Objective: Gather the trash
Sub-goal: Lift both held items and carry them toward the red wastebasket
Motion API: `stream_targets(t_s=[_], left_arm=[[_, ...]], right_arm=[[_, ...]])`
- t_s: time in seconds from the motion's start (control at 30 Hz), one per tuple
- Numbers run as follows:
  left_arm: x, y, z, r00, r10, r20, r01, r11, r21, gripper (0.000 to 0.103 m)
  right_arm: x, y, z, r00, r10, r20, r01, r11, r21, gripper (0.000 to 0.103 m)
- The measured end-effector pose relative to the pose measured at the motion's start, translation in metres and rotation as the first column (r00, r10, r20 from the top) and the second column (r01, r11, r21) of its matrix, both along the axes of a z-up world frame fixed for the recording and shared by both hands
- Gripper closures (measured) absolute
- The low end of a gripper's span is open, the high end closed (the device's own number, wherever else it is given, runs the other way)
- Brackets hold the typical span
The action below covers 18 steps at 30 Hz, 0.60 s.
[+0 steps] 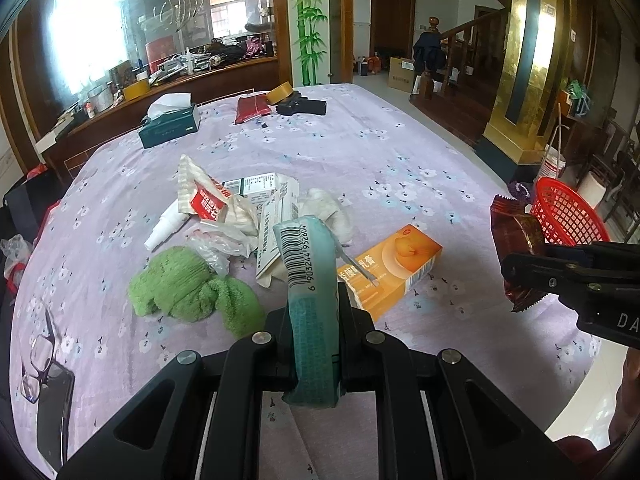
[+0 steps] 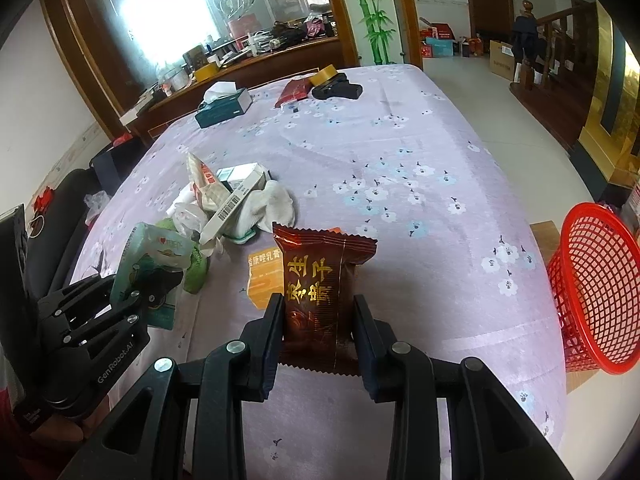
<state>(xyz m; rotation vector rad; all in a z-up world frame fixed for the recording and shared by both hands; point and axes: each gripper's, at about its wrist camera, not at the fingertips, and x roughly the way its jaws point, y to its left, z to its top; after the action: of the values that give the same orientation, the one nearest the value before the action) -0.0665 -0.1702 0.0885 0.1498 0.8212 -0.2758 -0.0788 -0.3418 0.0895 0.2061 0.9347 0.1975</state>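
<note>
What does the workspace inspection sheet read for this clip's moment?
Surface: table under lilac flowered cloth.
Job's things: trash pile, orange box, red basket off the right edge.
Clutter: tissue box, green cloth, glasses.
Grippers: left gripper shut on teal packet; right gripper shut on brown snack wrapper.
Cables: nothing seen.
Surroundings: cluttered sideboard, staircase.

Left tongs [image 1: 314, 320] and right tongs [image 2: 318, 320] — both clamped, side by side above the table.
</note>
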Motion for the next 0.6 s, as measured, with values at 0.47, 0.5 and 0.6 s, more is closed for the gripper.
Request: stream_targets(t_s=[0.47, 0.5, 0.6], left_arm=[[0.001, -0.019, 0.004, 0.999, -0.05, 0.015, 0.05, 0.999, 0.006, 0.09], [0.002, -0.021, 0.004, 0.998, -0.054, 0.015, 0.054, 0.999, 0.006, 0.09], [0.002, -0.027, 0.006, 0.998, -0.067, 0.017, 0.067, 0.998, 0.009, 0.09]], right_arm=[[-0.007, -0.017, 0.002, 0.999, -0.047, -0.004, 0.047, 0.999, 0.011, 0.067], [-0.008, -0.018, 0.002, 0.999, -0.05, -0.003, 0.05, 0.999, 0.012, 0.067], [-0.01, -0.025, 0.003, 0.998, -0.067, -0.002, 0.067, 0.998, 0.017, 0.067]])
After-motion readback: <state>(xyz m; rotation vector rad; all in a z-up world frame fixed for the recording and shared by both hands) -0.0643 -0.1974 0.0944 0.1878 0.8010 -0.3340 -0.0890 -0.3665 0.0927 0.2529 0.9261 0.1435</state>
